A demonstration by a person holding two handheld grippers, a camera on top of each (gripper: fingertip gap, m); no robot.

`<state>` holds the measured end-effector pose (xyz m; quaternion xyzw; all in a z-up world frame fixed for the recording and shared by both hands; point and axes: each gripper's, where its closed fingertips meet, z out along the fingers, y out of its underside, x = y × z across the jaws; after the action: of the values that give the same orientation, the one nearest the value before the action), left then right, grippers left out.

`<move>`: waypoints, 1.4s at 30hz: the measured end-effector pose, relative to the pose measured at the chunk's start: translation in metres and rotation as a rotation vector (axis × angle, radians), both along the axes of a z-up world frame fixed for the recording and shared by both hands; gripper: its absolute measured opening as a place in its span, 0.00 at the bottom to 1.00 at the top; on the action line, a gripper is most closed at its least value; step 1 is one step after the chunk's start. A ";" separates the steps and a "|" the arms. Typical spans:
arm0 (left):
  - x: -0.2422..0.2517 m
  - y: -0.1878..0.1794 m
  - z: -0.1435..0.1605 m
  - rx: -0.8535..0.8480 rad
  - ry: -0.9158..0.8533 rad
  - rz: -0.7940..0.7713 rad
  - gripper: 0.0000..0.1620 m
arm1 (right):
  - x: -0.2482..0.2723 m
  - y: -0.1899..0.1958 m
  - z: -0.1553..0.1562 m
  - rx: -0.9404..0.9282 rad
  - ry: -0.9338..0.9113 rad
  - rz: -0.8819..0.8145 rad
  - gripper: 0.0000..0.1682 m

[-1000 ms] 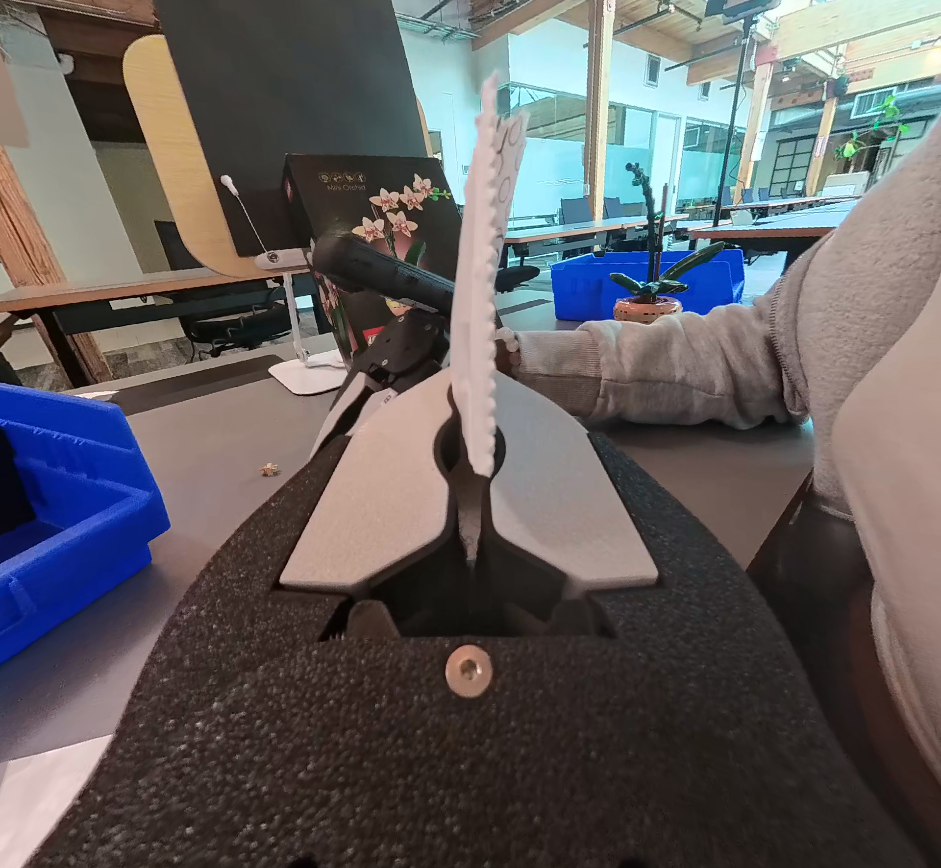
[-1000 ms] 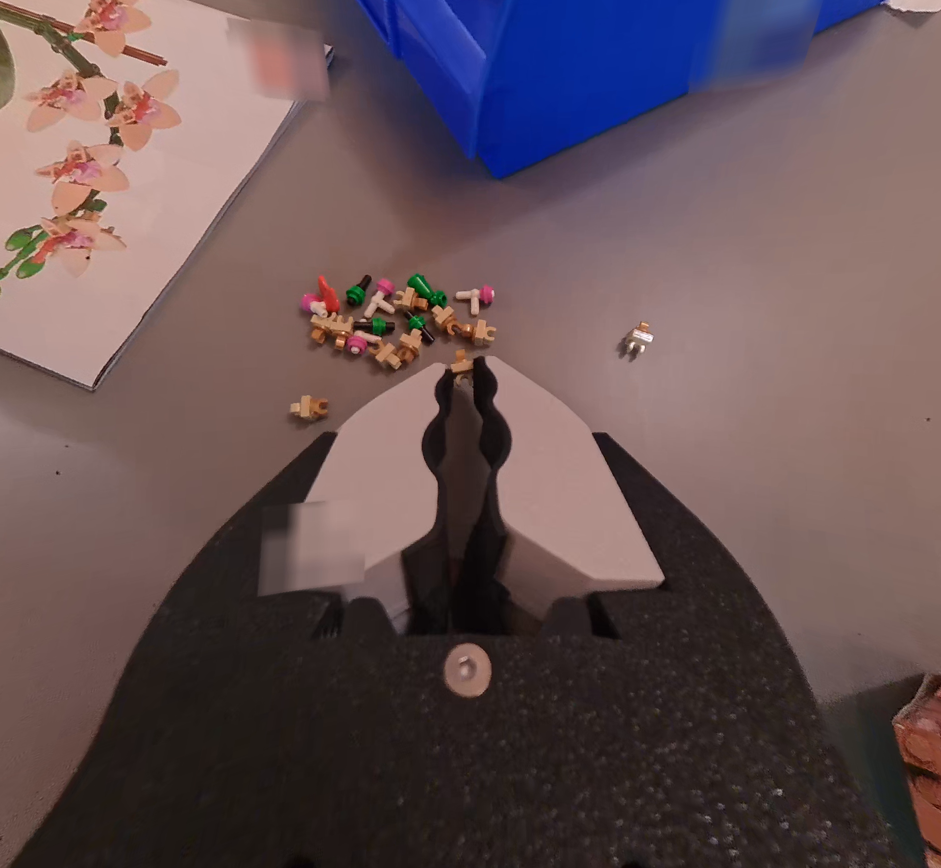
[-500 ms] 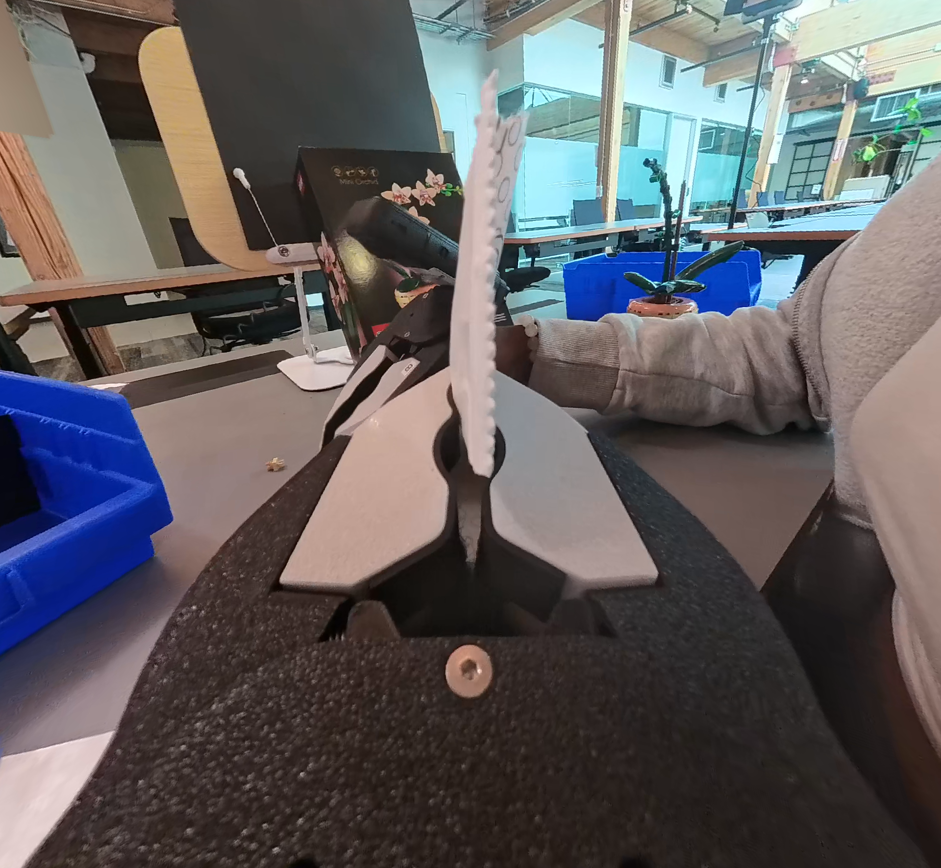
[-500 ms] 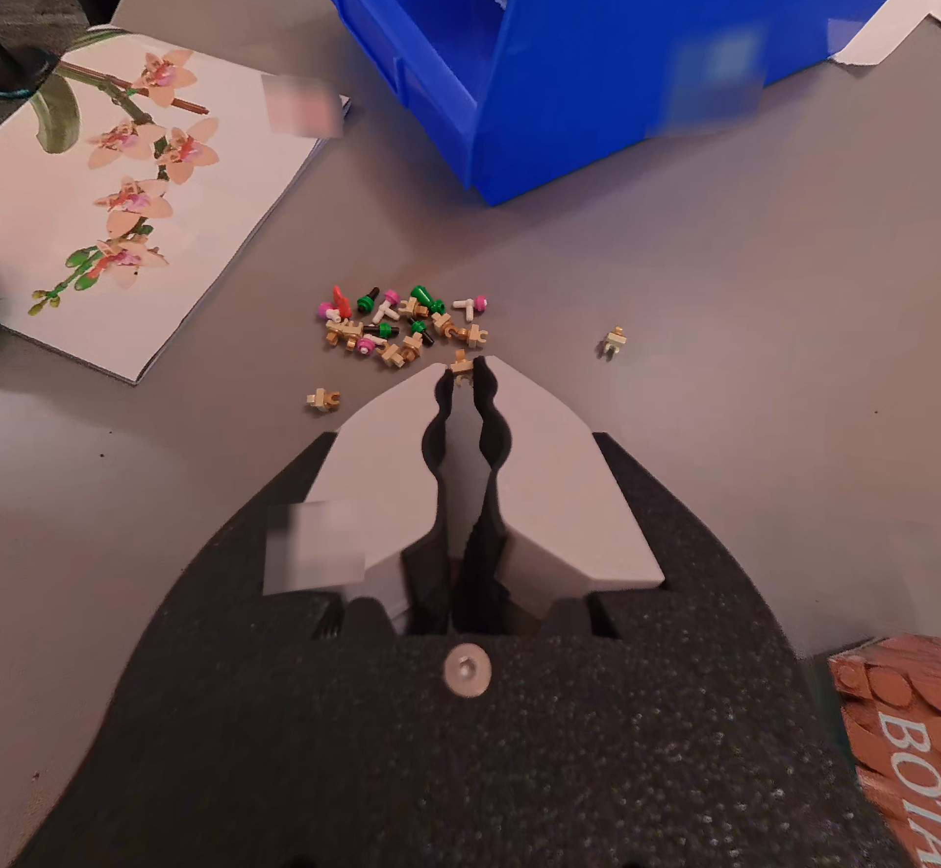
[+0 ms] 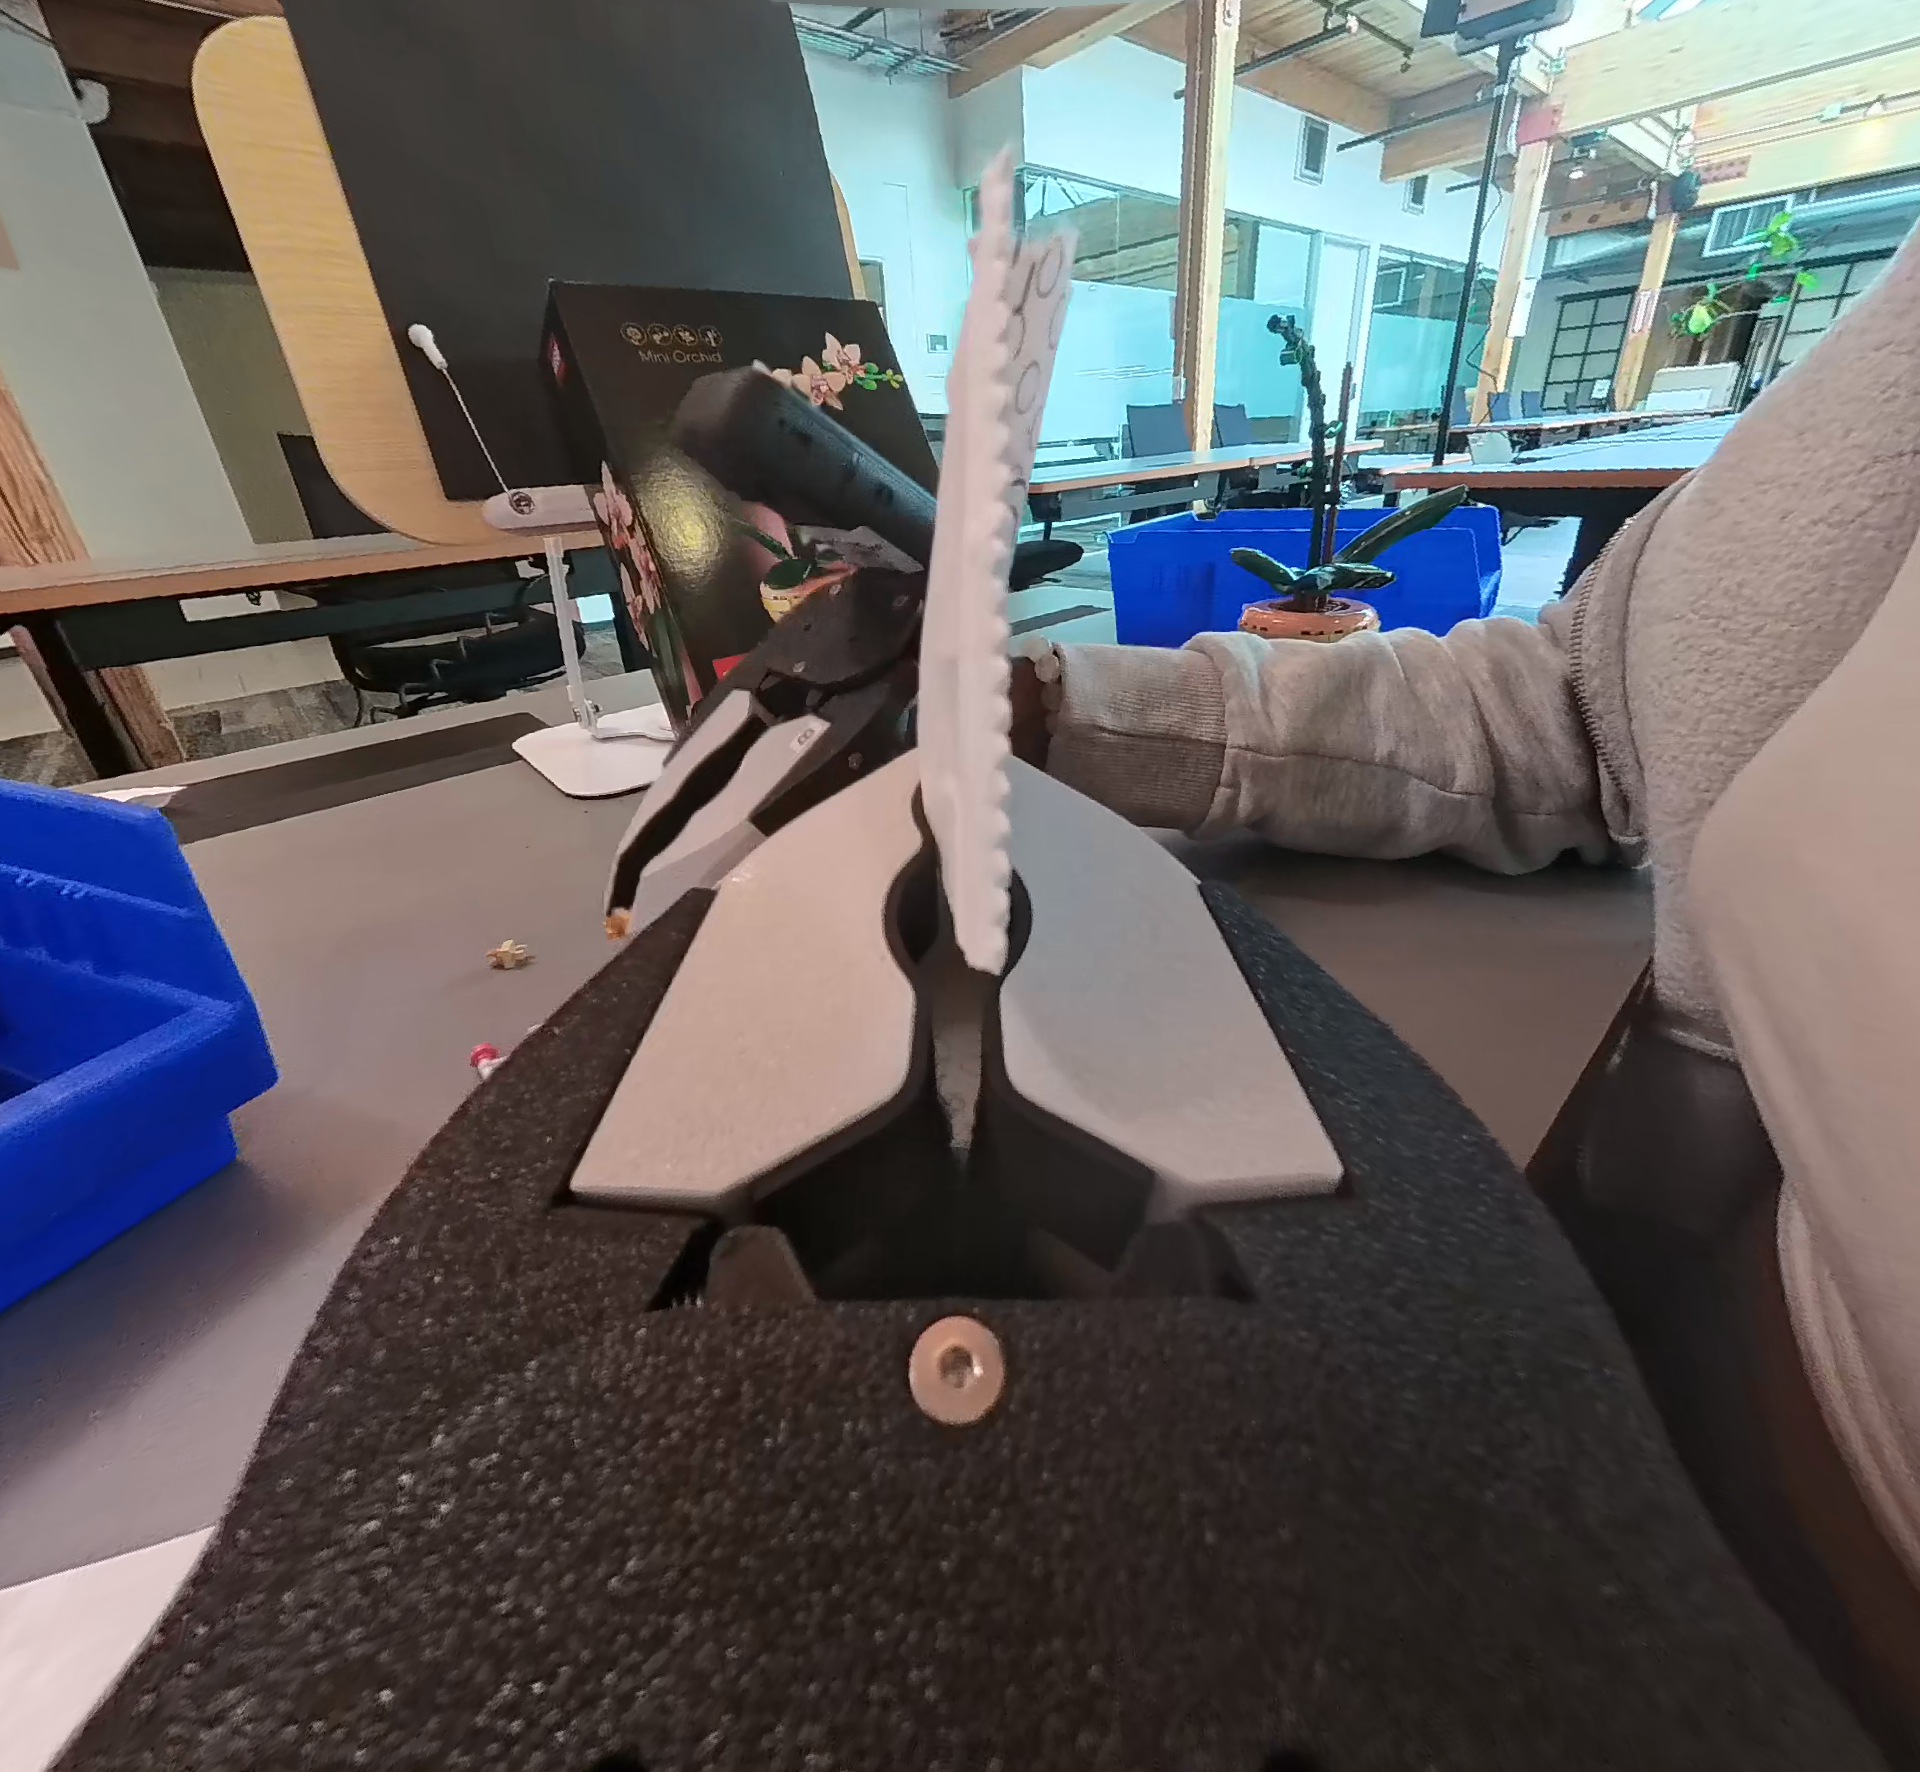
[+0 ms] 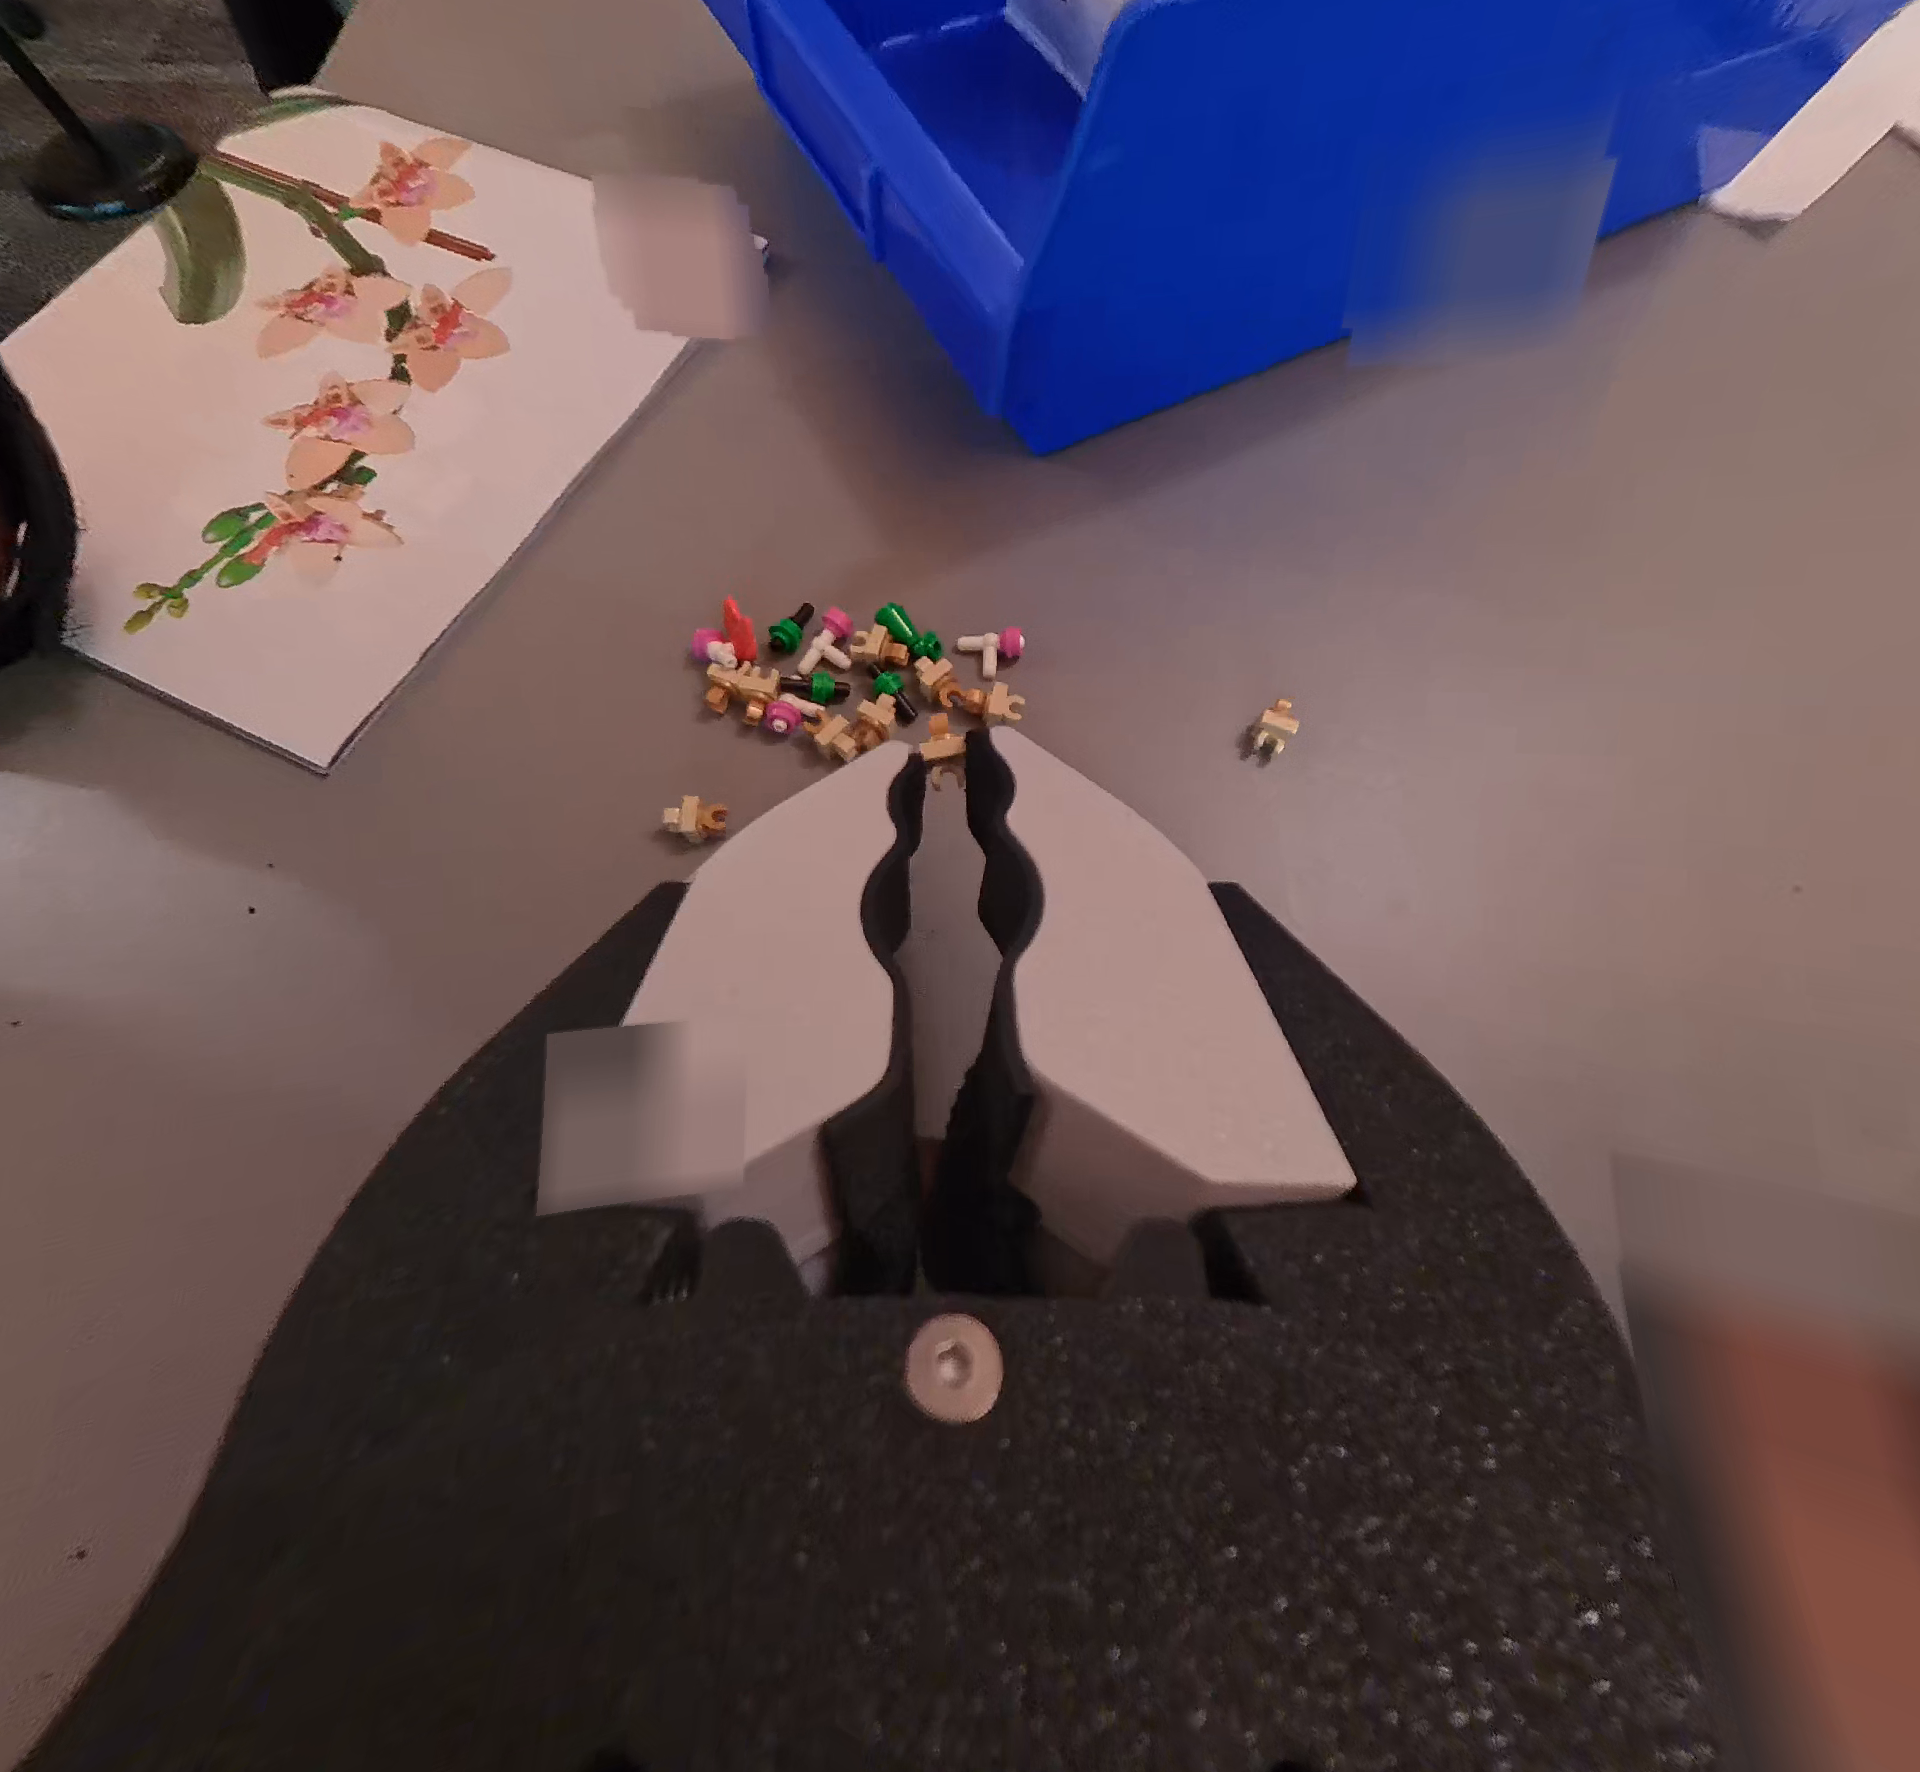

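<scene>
Pinching a tan brick piece, right gripper fingertips; left gripper clamping white bag.

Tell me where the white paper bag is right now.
The white paper bag stands upright in the left wrist view, clamped in the left tool, in front of the black box.

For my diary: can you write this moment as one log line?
left tool: shut on white packet | right tool: shut on tan piece
</scene>
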<state>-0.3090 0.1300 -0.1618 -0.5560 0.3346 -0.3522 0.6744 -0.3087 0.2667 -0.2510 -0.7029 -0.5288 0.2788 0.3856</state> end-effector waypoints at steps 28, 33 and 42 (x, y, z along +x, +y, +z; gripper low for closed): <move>0.002 0.002 -0.007 -0.034 0.025 0.020 0.01 | 0.020 -0.115 0.178 0.483 0.158 0.293 0.05; 0.004 0.004 -0.009 -0.038 0.039 0.035 0.01 | 0.015 -0.135 0.174 0.387 0.142 0.351 0.05; 0.005 0.006 -0.010 -0.043 0.044 0.043 0.01 | 0.009 -0.138 0.156 0.294 0.063 0.348 0.05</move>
<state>-0.3039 0.1356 -0.1716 -0.5852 0.3296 -0.3325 0.6621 -0.2997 0.1287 -0.0952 -0.5281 -0.6649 0.2828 0.4462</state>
